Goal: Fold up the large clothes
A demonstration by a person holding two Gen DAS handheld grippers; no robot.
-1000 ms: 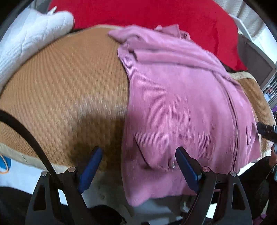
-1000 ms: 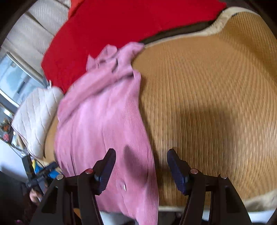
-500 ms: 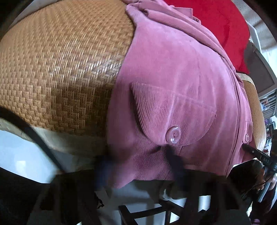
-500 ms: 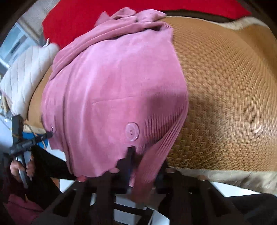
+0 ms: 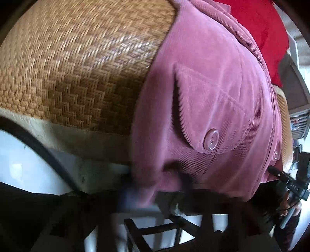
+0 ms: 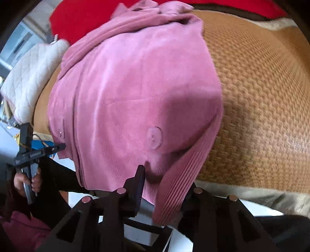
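A: What lies around the pink corduroy jacket (image 6: 135, 93)?

B: It is spread on a woven straw mat (image 5: 77, 64), its hem hanging over the mat's cloth-bound near edge. A red blanket (image 6: 77, 17) lies behind it, a white quilted cushion (image 6: 33, 77) sits off to one side in the right wrist view, and a dark wooden frame (image 5: 147, 230) shows below the hem.

A: And the left gripper (image 5: 155, 186)?

B: Its jaws have closed down on the hem below the flap pocket (image 5: 213, 108) with the large button (image 5: 211, 138), pinching the cloth. They are blurred there; the right wrist view shows the left gripper at the jacket's other corner, a hand (image 6: 27, 180) around its handle.

A: The right gripper (image 6: 164, 184)?

B: Narrow. Its jaws have just eased open slightly, the ribbed hem band (image 6: 180, 174) between them. One pad (image 6: 140, 184) lies against the cloth; the other is hidden behind the band.

A: Anything hard to make out?

B: The collar end is bunched and cut off at the top edge, and the mat is smeared by blur.
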